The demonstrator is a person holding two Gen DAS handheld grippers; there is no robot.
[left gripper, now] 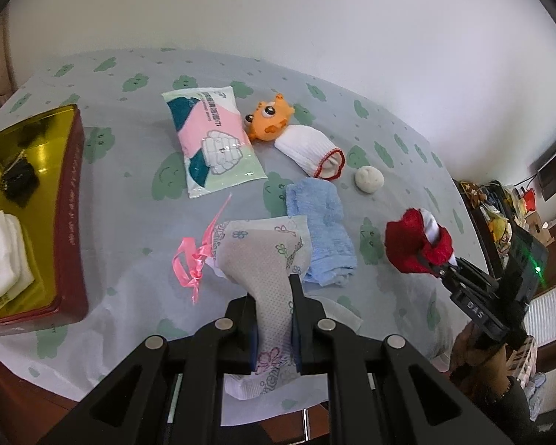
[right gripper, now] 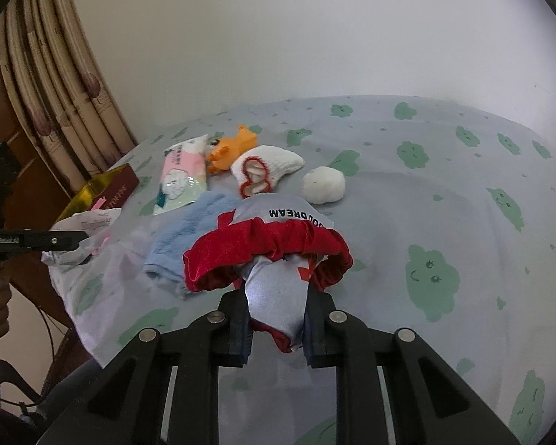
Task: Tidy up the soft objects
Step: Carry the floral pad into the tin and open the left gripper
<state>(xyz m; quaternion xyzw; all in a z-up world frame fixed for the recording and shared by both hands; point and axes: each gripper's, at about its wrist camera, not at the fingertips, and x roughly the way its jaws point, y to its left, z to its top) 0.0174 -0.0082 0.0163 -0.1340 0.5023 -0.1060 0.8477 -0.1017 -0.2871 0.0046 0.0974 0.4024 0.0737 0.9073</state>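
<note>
My left gripper [left gripper: 272,289] is shut on a white floral-print packet [left gripper: 263,256], held above the cloud-patterned sheet [left gripper: 129,222]. In the right wrist view that left gripper [right gripper: 80,240] shows at the left edge with the packet [right gripper: 89,222]. My right gripper [right gripper: 278,296] is shut on a silver sleep mask with a red ruffle [right gripper: 267,252], lifted off the sheet. The left wrist view shows the right gripper [left gripper: 432,264] and the mask [left gripper: 415,244] at the right. On the sheet lie a blue cloth [left gripper: 322,233], a red-trimmed white sock [left gripper: 311,148], an orange fish toy [left gripper: 268,118], a white ball [left gripper: 368,180] and a wipes pack [left gripper: 215,141].
A gold tin with red sides [left gripper: 70,222] stands at the left and holds a folded white cloth [left gripper: 3,256] and a black item [left gripper: 18,180]. A pink ribbon [left gripper: 194,256] lies beside the packet. Curtains [right gripper: 55,92] hang behind the bed's left end.
</note>
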